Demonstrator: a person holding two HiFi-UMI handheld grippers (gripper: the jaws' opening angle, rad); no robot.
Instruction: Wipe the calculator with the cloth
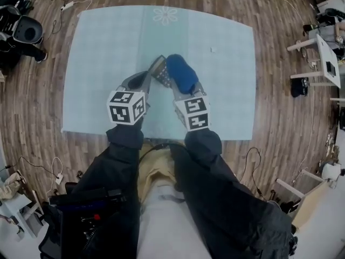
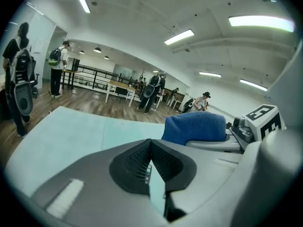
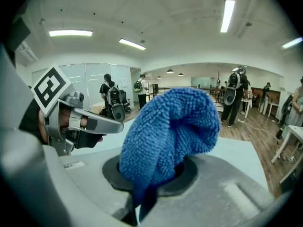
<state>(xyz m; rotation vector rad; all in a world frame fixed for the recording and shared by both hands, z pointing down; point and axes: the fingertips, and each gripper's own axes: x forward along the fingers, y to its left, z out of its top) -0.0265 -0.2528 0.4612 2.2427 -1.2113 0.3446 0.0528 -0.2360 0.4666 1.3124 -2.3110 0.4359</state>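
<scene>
Calculator (image 1: 159, 71): dark, slim, keypad showing; sitting tilted over the table, near edge being clamped by the left gripper (image 1: 146, 81).
Cloth (image 1: 181, 73): blue microfibre, bunched; bulging from the right gripper (image 1: 186, 88), just beside the calculator.

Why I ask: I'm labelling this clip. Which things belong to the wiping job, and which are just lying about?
Job: calculator; blue cloth, clamped in the right gripper; left gripper at the calculator.
Lying about: white scrap on the tablecloth; power strip on the floor; white side table.
</scene>
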